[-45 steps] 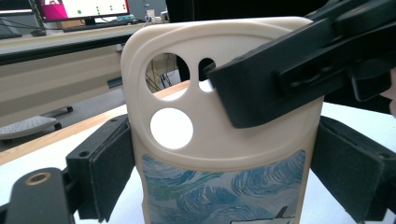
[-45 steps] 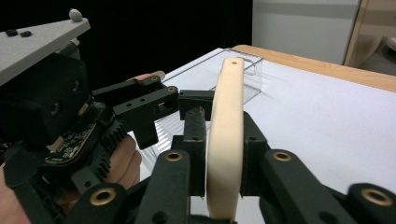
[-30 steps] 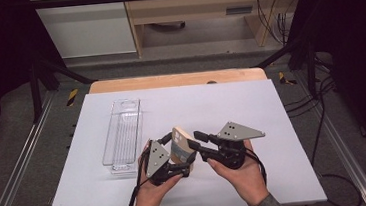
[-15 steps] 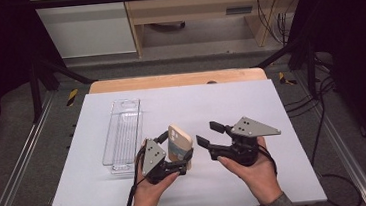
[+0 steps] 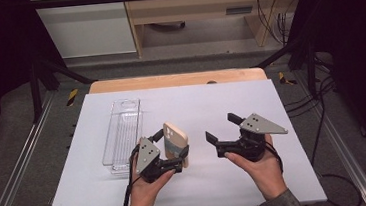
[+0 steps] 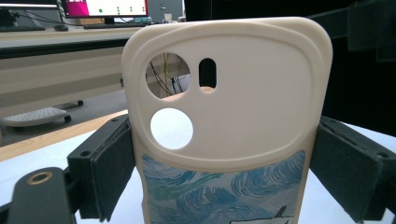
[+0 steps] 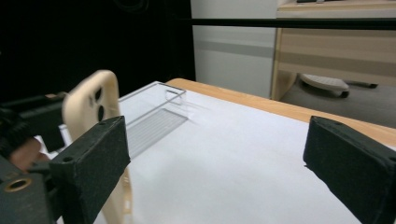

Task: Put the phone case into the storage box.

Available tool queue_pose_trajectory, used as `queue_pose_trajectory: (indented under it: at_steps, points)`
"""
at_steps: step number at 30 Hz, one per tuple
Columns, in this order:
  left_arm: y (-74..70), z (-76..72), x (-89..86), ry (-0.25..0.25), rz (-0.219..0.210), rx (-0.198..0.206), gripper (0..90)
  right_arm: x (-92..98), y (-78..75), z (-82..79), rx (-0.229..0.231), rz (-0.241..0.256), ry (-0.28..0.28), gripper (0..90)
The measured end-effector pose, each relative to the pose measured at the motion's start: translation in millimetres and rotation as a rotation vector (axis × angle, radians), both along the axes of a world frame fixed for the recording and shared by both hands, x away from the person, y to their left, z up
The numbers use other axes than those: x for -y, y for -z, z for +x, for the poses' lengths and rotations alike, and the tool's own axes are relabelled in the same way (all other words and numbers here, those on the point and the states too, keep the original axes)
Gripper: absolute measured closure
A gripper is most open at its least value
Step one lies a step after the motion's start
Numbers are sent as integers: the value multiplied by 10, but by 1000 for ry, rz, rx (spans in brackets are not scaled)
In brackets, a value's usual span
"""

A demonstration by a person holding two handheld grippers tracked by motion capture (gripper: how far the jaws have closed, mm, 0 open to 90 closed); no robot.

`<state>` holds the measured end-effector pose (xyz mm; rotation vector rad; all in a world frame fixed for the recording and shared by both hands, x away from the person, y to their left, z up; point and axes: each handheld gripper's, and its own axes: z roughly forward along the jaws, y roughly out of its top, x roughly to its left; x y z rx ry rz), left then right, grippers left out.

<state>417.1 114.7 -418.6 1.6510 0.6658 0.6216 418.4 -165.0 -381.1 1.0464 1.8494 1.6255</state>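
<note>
High view: the left hand-held gripper (image 5: 174,151) clamps a cream phone case (image 5: 176,142) upright over the bench (image 5: 278,185), just right of a clear plastic tray (image 5: 122,133); the right hand-held gripper (image 5: 223,129) stands wide open, empty, apart from the case.

Left gripper view: both pads press the case (image 6: 233,121) edges.

Right gripper view: jaws spread, case (image 7: 88,107) beyond the left jaw.
</note>
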Motion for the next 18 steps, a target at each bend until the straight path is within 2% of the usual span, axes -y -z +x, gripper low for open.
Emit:
queue_pose_trajectory:
  at_steps: [2, 5, 15, 18]
  points:
    - [3, 2, -7, -5, -2, -4, 113, 9, 38, 8, 5, -17, 15, 54]
    - [12, 3, -4, -6, 4, -7, 113, 24, 93, 19, 2, -11, 26, 46]
    - [-11, -5, -9, -9, 1, -4, 113, 174, 233, 45, -5, -40, 55, 32]
    - [-19, -5, -15, -10, -1, -4, 113, 219, 281, 65, 5, -73, 98, 56]
